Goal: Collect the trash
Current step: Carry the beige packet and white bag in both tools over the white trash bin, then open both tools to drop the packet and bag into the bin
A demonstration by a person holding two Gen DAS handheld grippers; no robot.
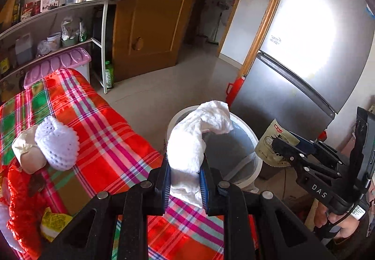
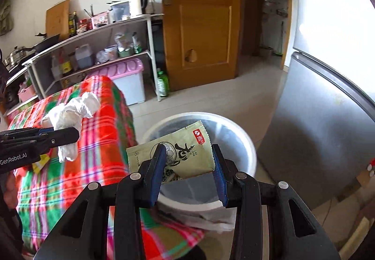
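My left gripper is shut on a crumpled white tissue and holds it over the edge of the plaid-covered table, beside the white trash bin. It also shows in the right wrist view with the tissue. My right gripper holds a green snack packet between its fingers above the open bin. The packet looks loosely held, with a gap at the right finger. In the left wrist view the right gripper holds the packet by the bin's right rim.
A red-green plaid cloth covers the table, with a doll in a white knitted hat and a yellow wrapper on it. A silver fridge stands right of the bin. Shelves, a lilac-lidded box and a wooden door lie beyond.
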